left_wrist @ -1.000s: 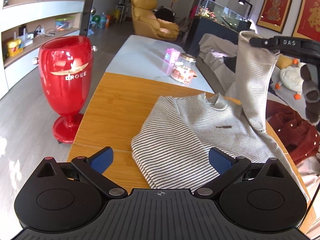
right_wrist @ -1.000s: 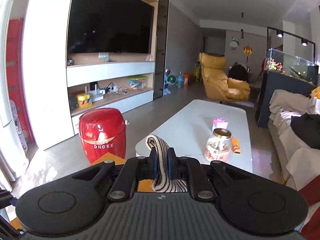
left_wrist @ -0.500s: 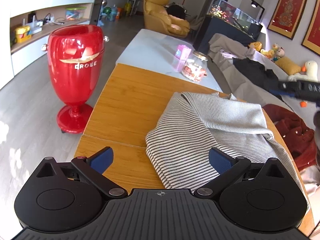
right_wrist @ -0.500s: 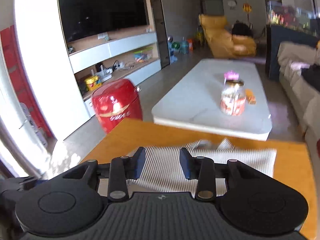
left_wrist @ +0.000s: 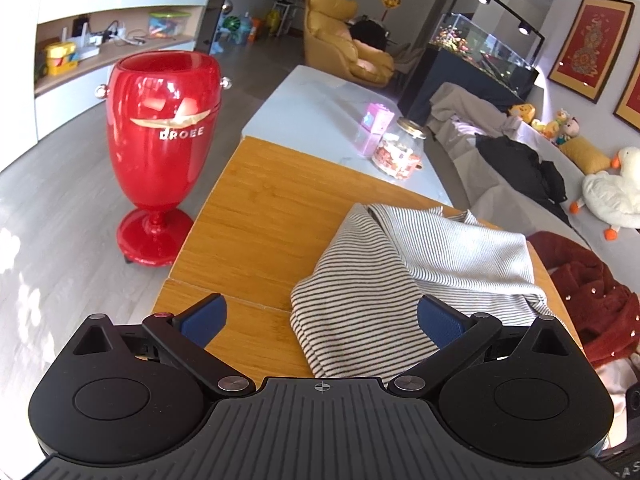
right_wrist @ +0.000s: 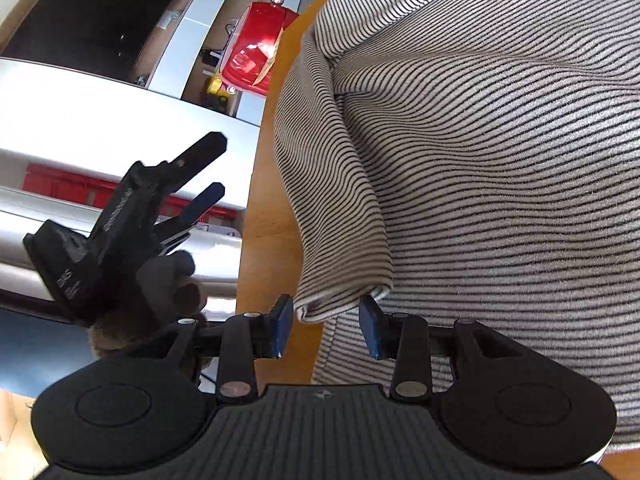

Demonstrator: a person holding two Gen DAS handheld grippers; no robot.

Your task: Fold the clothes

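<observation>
**Sleeve folded in, right jaws closing at the cuff**

Left wrist view: your left gripper hangs wide apart, nothing between the pads, just over the near hem of the striped sweater. The sweater lies partly folded on the wooden table, one sleeve laid across the body. Red goblet-shaped bin stands on the floor to the left; glass jar sits on the pale table beyond.

Right wrist view: your right gripper is narrowing, its jaws closing, with the sleeve cuff lying between the pads; neither pad presses on it yet. This view alone shows the left gripper from outside, in a gloved hand.

Handling (a judgement): soft, light knit, likely to sag and drag. Pinch doubled edges at cuff or hem, not flat cloth.
</observation>
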